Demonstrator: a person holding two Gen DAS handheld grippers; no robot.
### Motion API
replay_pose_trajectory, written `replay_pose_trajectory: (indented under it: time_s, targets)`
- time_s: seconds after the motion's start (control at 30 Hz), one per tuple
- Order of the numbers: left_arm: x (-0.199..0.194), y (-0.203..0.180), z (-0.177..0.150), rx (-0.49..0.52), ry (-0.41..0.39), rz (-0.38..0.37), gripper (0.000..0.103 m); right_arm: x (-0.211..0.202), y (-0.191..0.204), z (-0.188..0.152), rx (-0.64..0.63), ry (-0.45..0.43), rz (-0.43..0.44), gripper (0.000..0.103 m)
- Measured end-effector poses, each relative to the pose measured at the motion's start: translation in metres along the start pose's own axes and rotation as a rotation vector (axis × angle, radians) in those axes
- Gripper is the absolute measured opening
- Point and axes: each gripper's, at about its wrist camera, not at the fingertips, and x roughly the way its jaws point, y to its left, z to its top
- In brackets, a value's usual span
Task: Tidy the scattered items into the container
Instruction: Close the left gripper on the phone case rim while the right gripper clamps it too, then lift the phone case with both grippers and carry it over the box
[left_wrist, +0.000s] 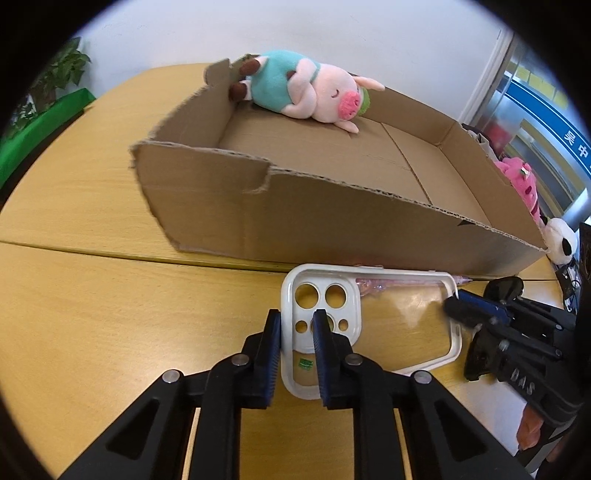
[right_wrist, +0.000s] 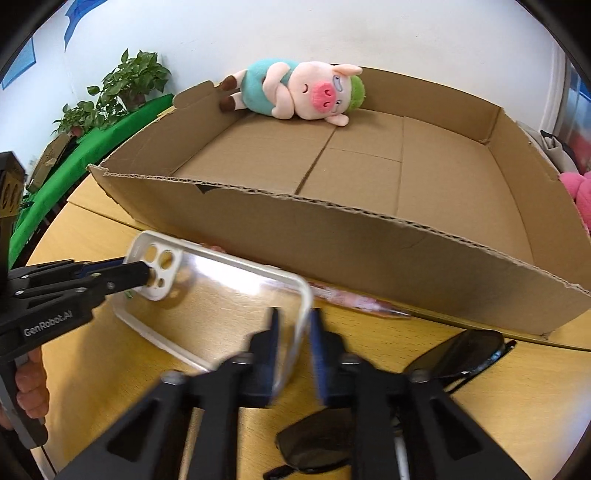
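Note:
A clear phone case with a white rim (left_wrist: 373, 325) lies on the wooden table in front of the cardboard box (left_wrist: 332, 229). My left gripper (left_wrist: 297, 332) is shut on the case's camera end. My right gripper (right_wrist: 293, 328) straddles the opposite end of the case (right_wrist: 236, 291), jaws slightly apart around its rim. In the left wrist view the right gripper (left_wrist: 458, 301) shows at the case's right end. A pig plush (left_wrist: 299, 88) lies in the box's far corner, also seen in the right wrist view (right_wrist: 295, 92). A pink pen (right_wrist: 354, 299) lies against the box front.
Black sunglasses (right_wrist: 454, 354) lie on the table under my right gripper. A pink plush (left_wrist: 524, 184) and a panda toy (left_wrist: 561, 240) sit to the right of the box. Plants (right_wrist: 125, 88) and green cloth (right_wrist: 81, 155) stand at the left. The table (left_wrist: 92, 314) has a seam.

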Motion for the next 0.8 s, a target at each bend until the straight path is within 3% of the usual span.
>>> replay_pose_trajectory:
  time_s: [0.17,0.43,0.7,0.8]
  targets:
    - [-0.026,-0.010,0.004,0.036,-0.056,-0.004,0.013,-0.012,-0.001,-0.002,0.006,-0.025,0.005,0.008]
    - [-0.075,-0.028,0.024,0.085,-0.162,-0.032,0.014,-0.087,-0.010,0.015,0.060,-0.234,0.033,0.006]
    - [-0.118,-0.052,0.076,0.118,-0.290,-0.156,0.012,-0.162,-0.026,0.059,0.032,-0.410,0.003,0.006]
    - [-0.128,-0.062,0.098,0.130,-0.324,-0.192,0.006,-0.179,-0.034,0.075,0.016,-0.457,-0.027,0.006]
